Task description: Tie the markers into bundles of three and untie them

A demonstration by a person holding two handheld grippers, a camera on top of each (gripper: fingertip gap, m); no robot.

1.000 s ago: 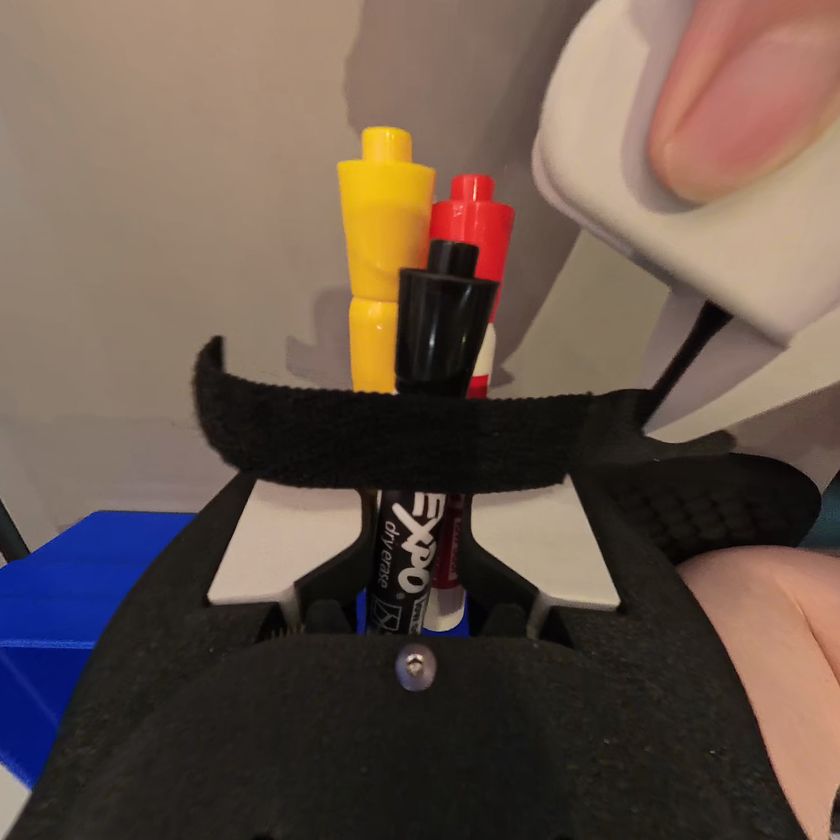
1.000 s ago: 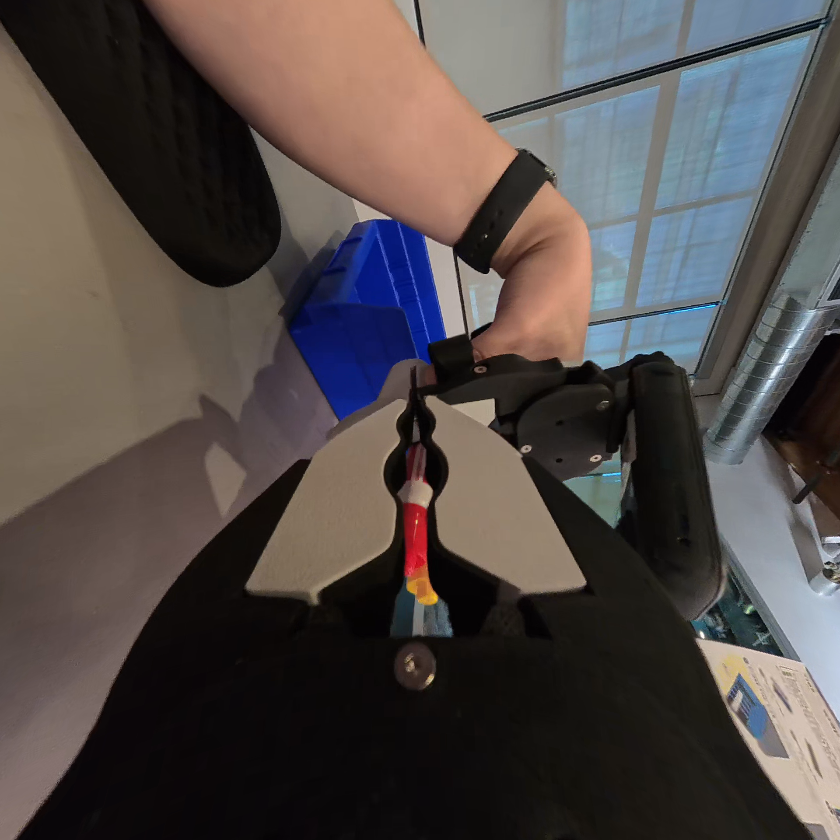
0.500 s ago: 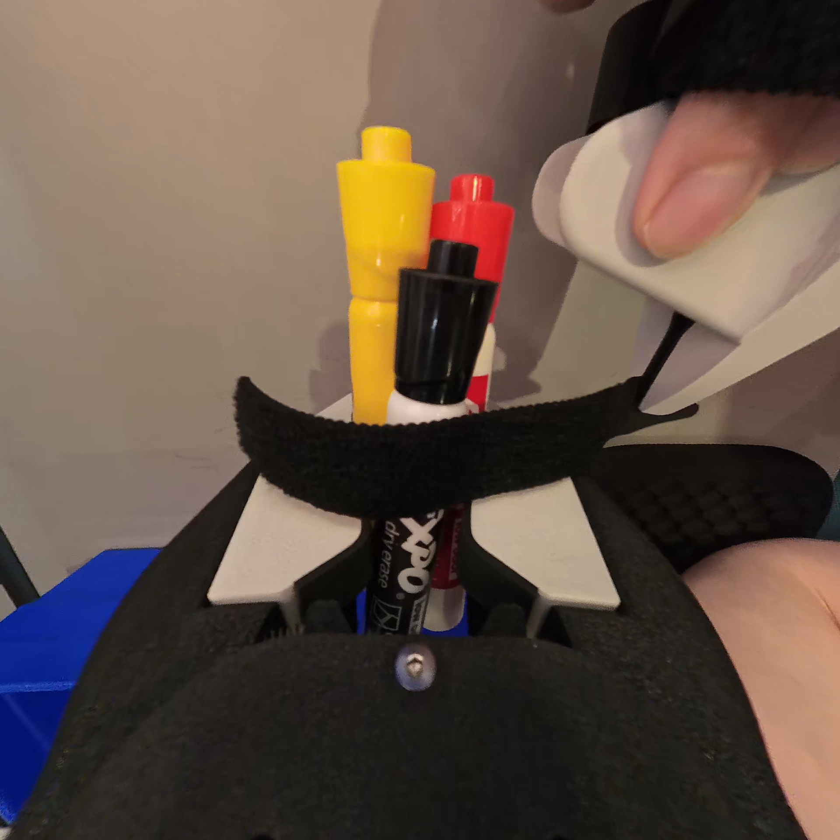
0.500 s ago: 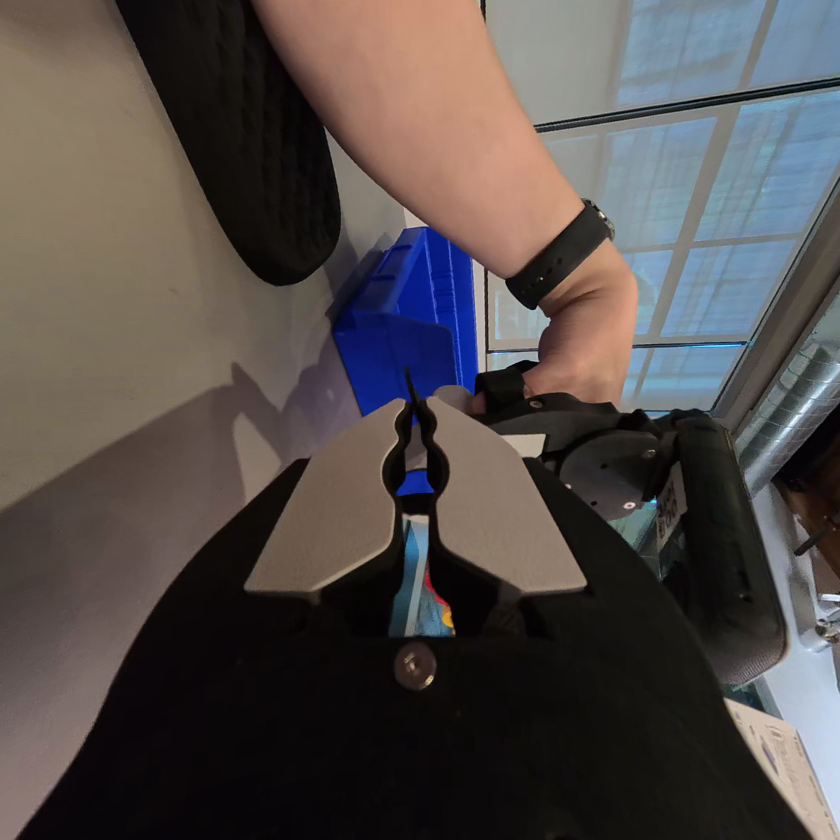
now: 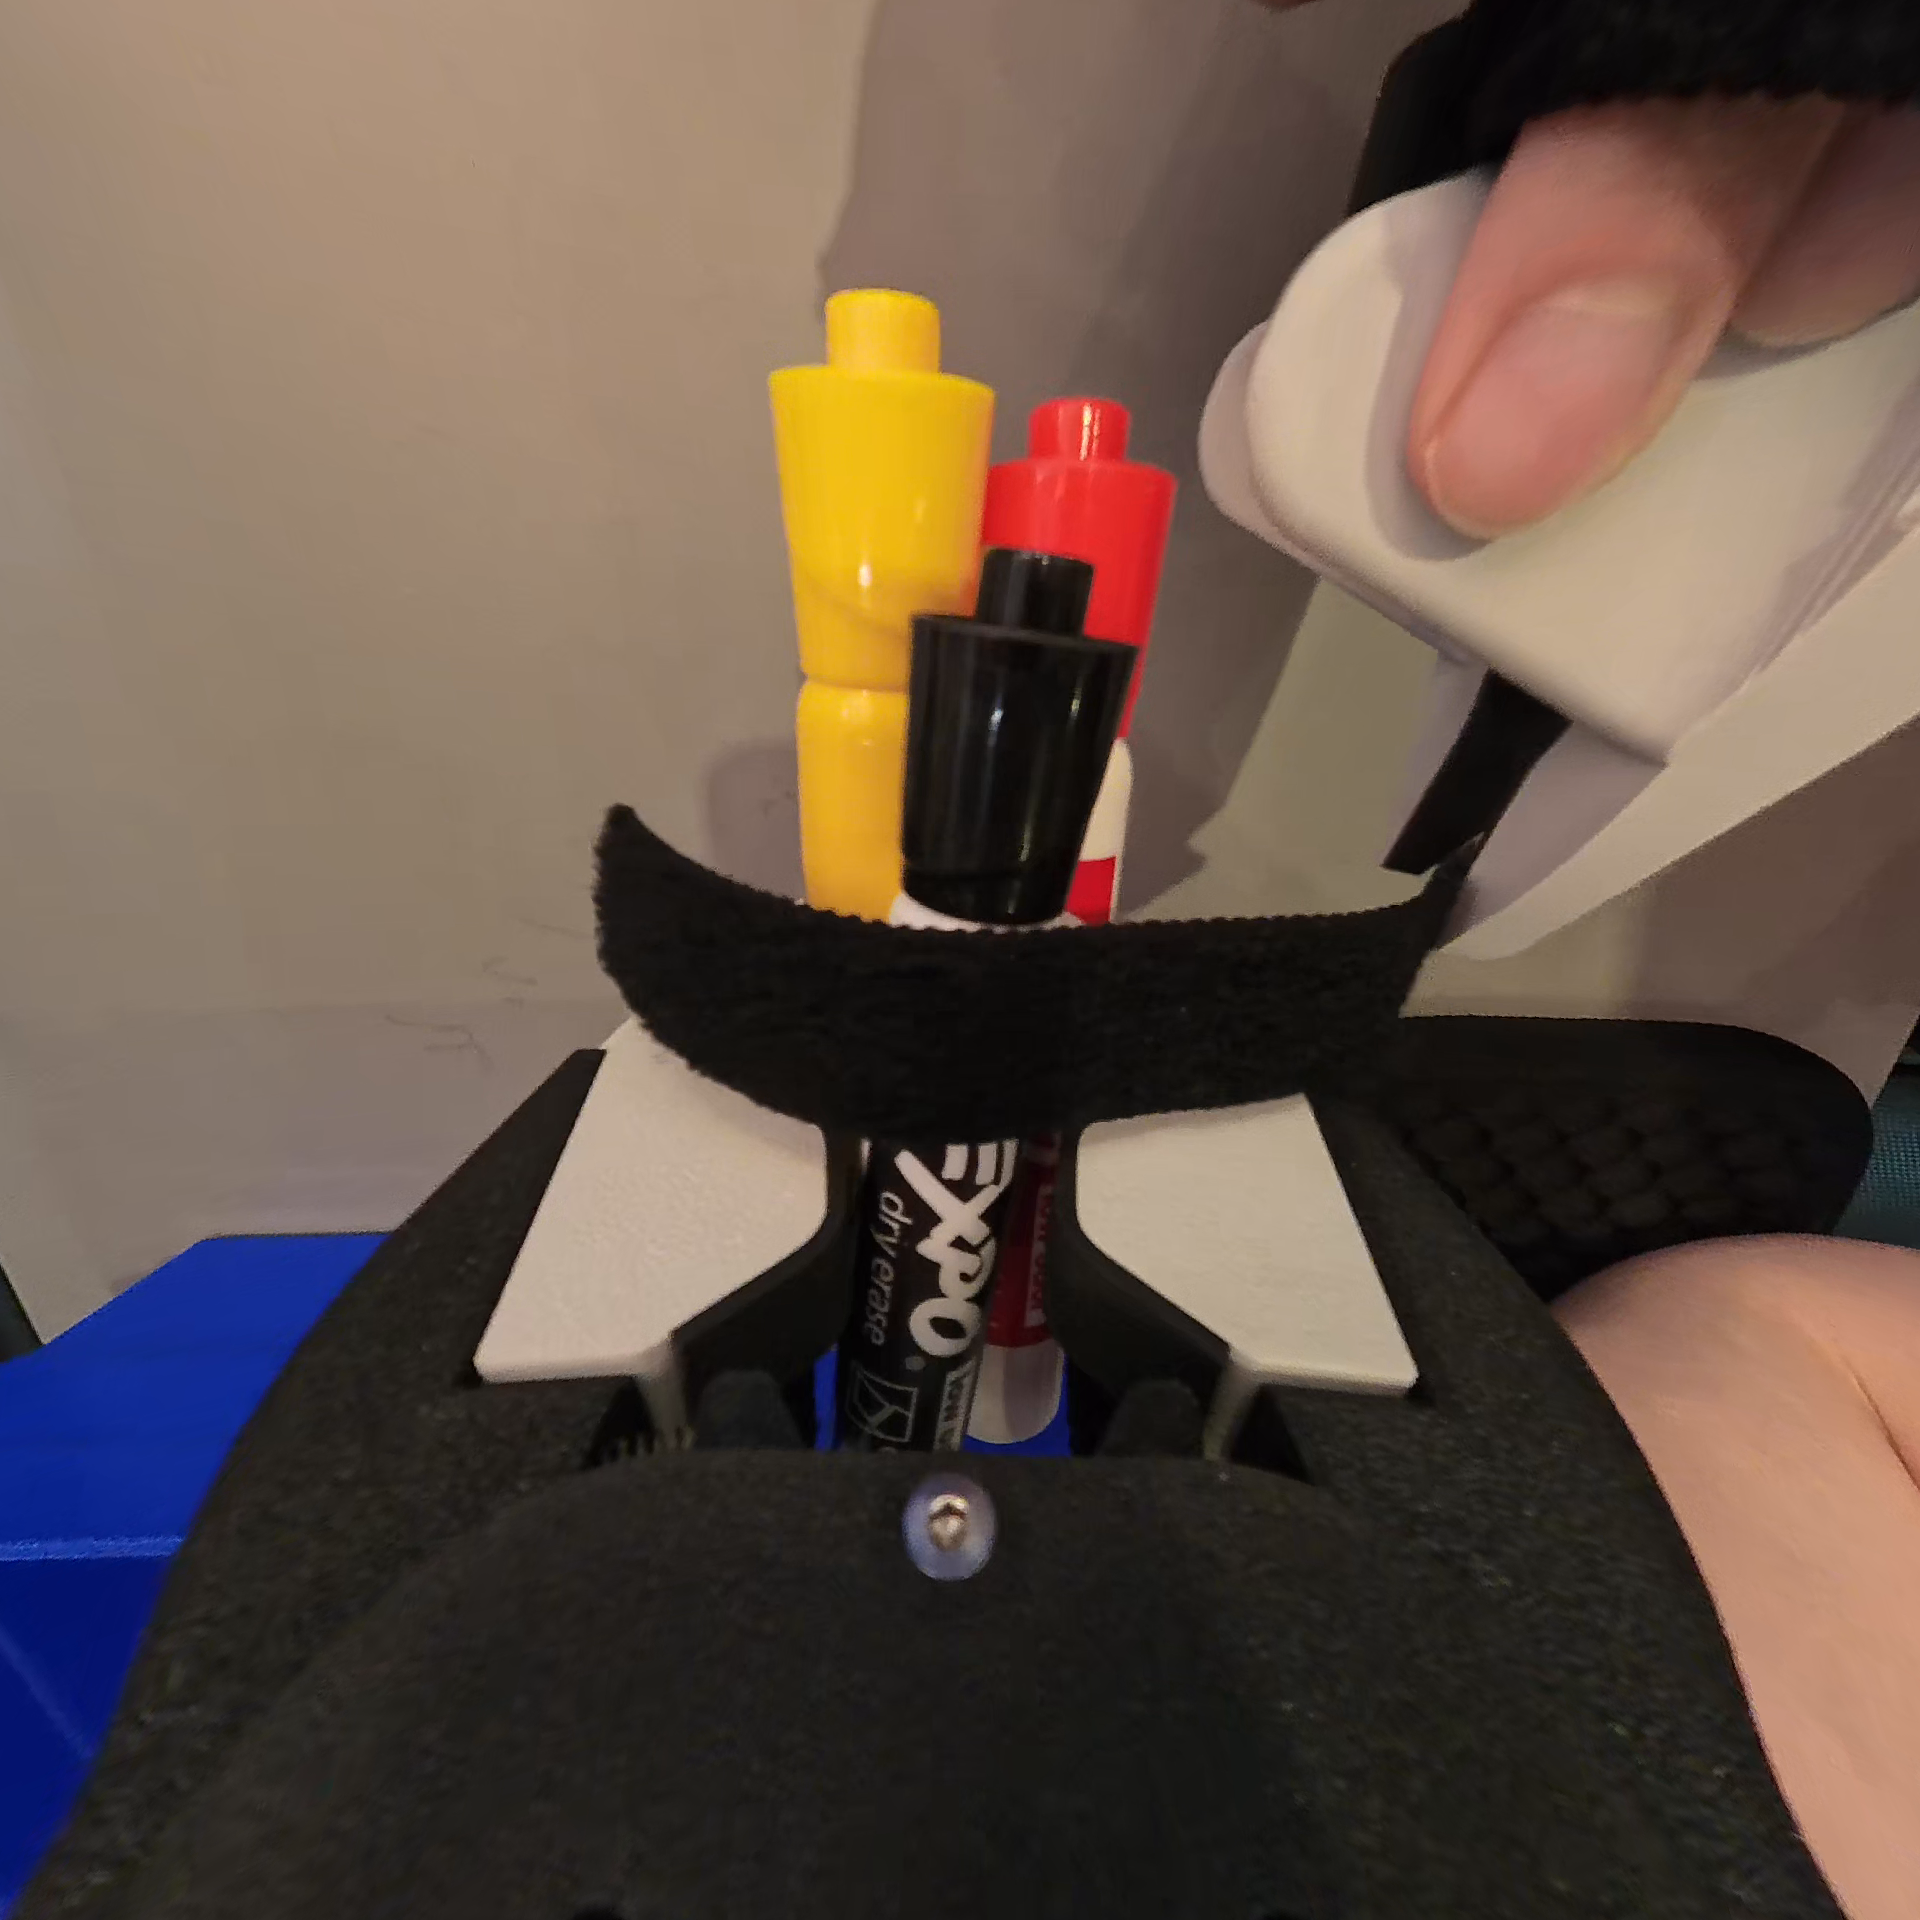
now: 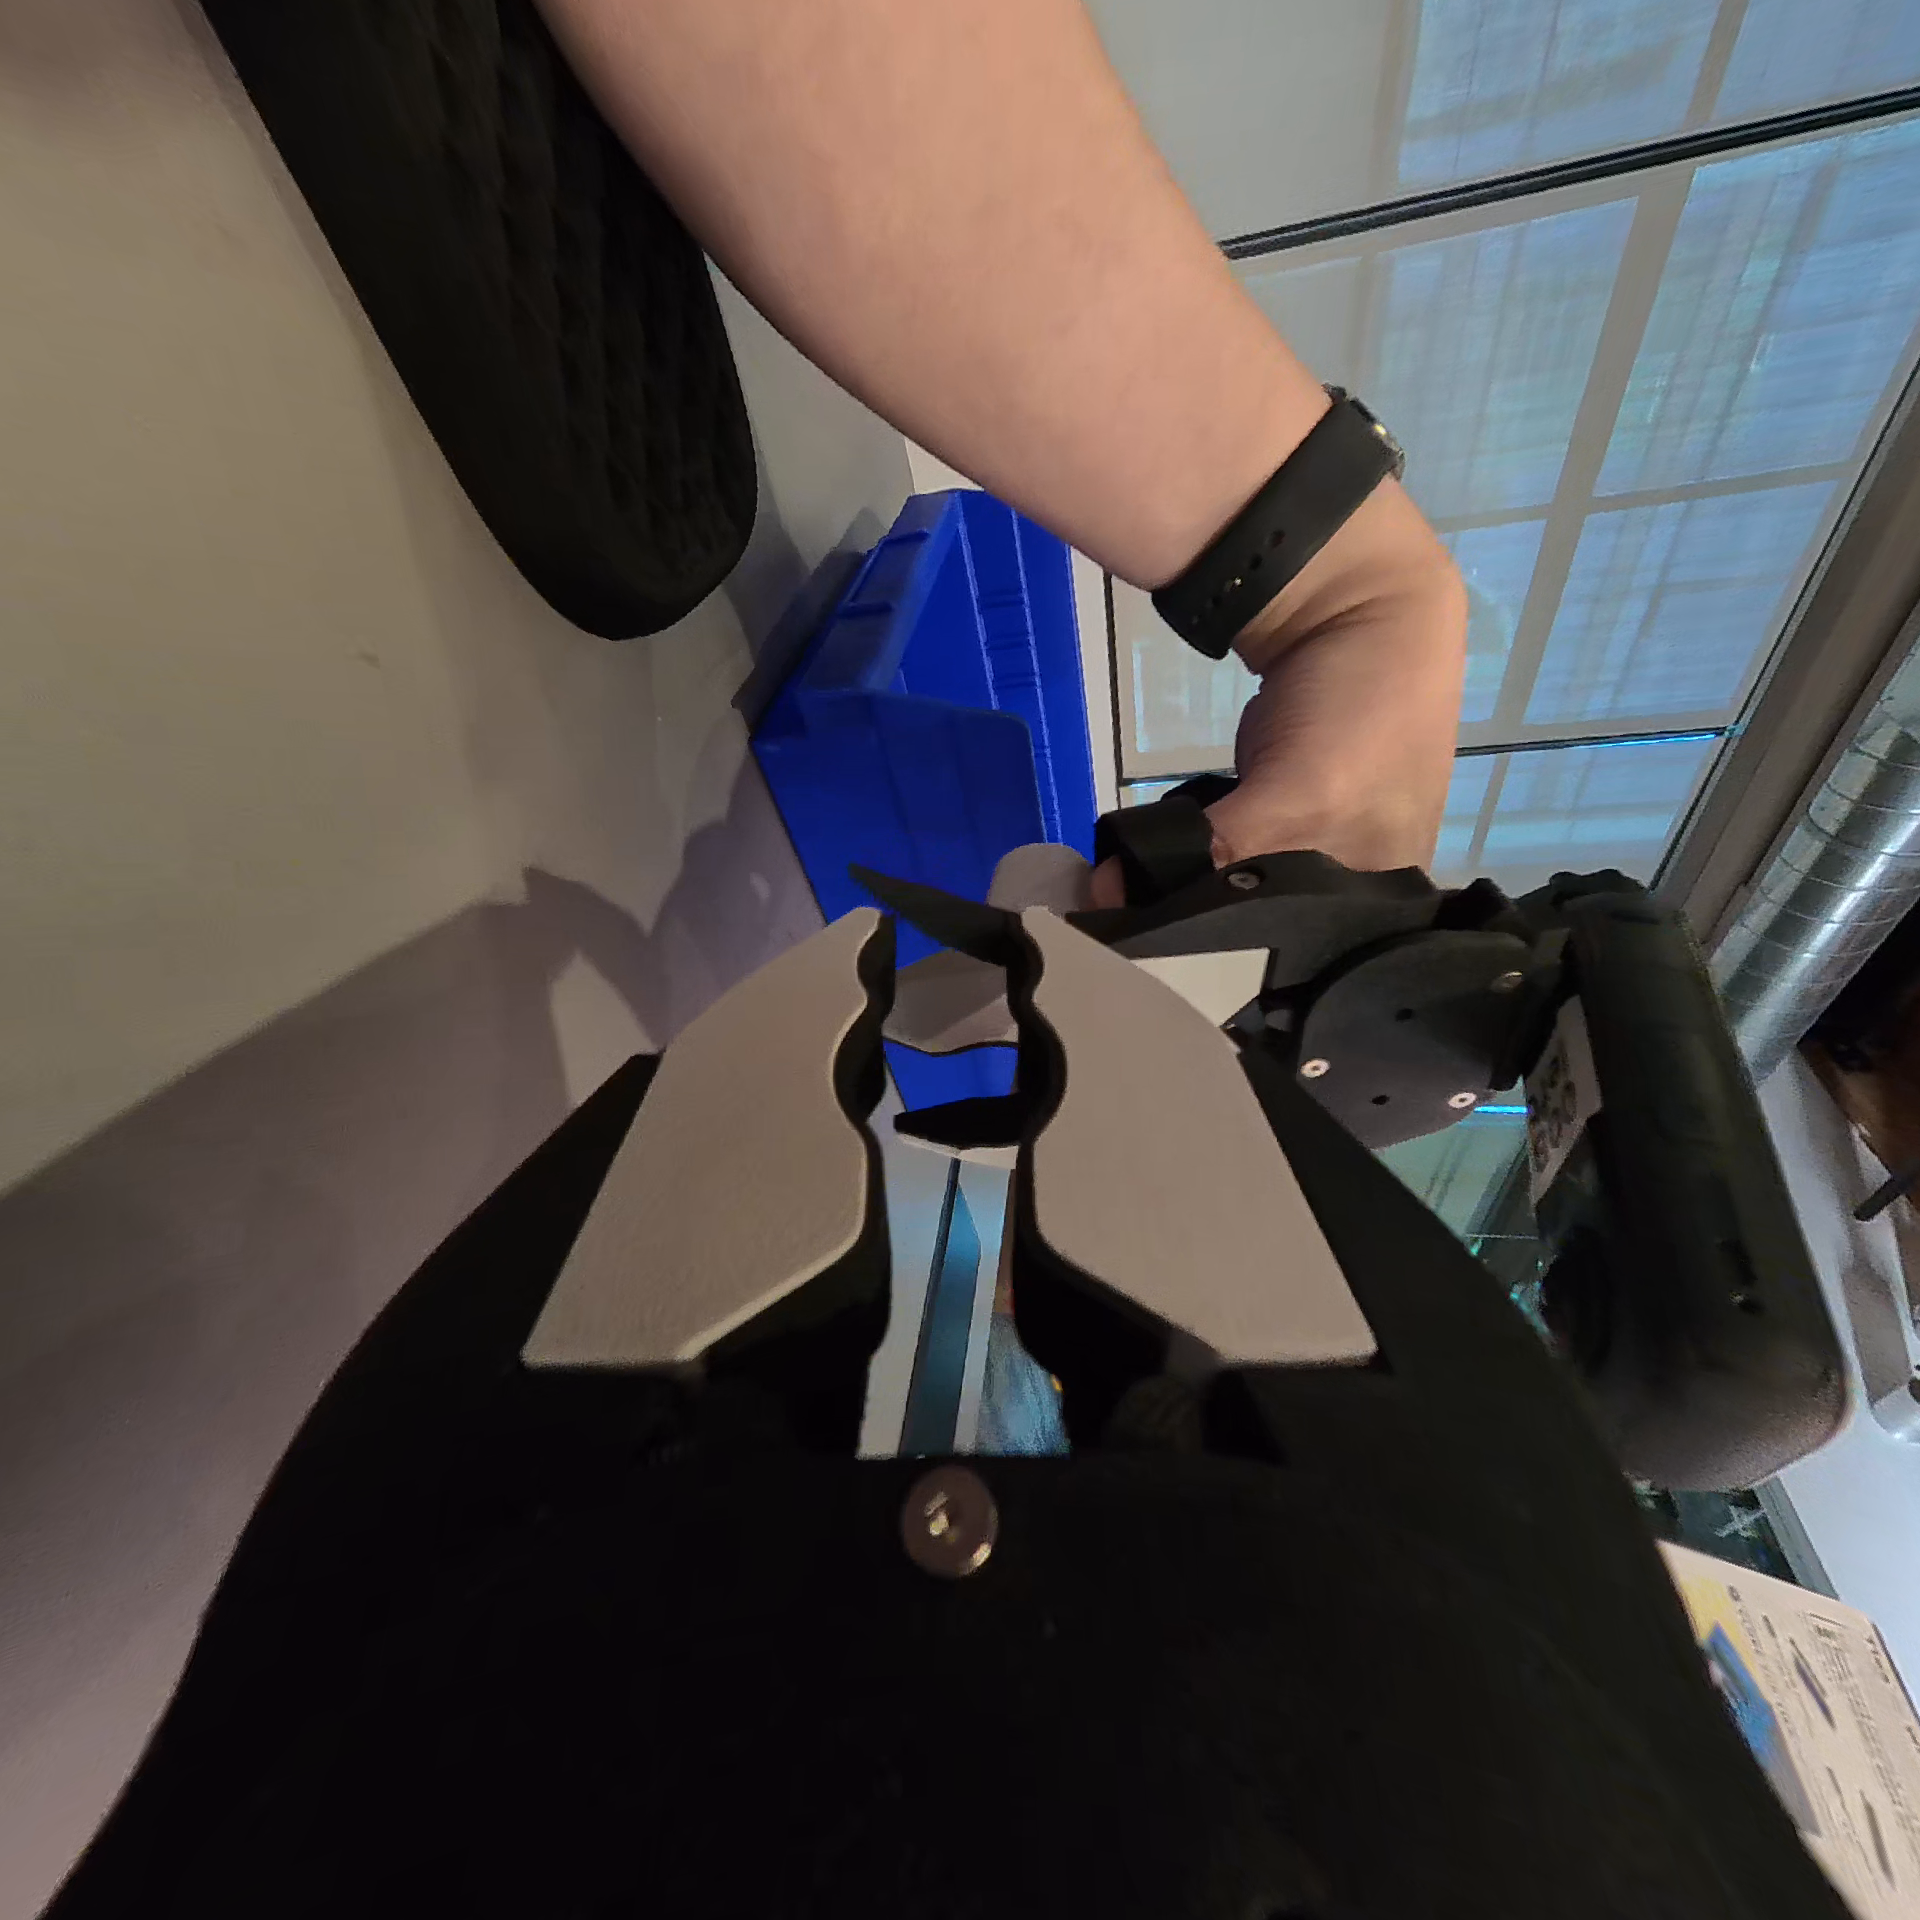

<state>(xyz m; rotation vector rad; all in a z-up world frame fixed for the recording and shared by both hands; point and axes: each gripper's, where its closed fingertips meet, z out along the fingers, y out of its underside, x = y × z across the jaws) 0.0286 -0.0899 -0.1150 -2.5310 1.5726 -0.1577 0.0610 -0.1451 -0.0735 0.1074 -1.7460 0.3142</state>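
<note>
Markers, three of them, stand clamped between the fingers of the left claw: a yellow marker at the back left, a red marker at the back right and a black marker in front, caps pointing away from the camera. A black hook-and-loop strap curves across the front of the bundle just above the claw's grey fingers; its left end curls up free, and its right end runs up to the right claw, whose pale fingers come in from the upper right with a person's fingertip resting on them.

From the right wrist camera, the right claw has its two grey fingers a little apart, with the black strap end lying across the gap at the tips; whether it is still pinched cannot be told. Beyond it a bare forearm with a black wristband reaches to the left claw's black body. A blue bin sits on the pale tabletop behind.
</note>
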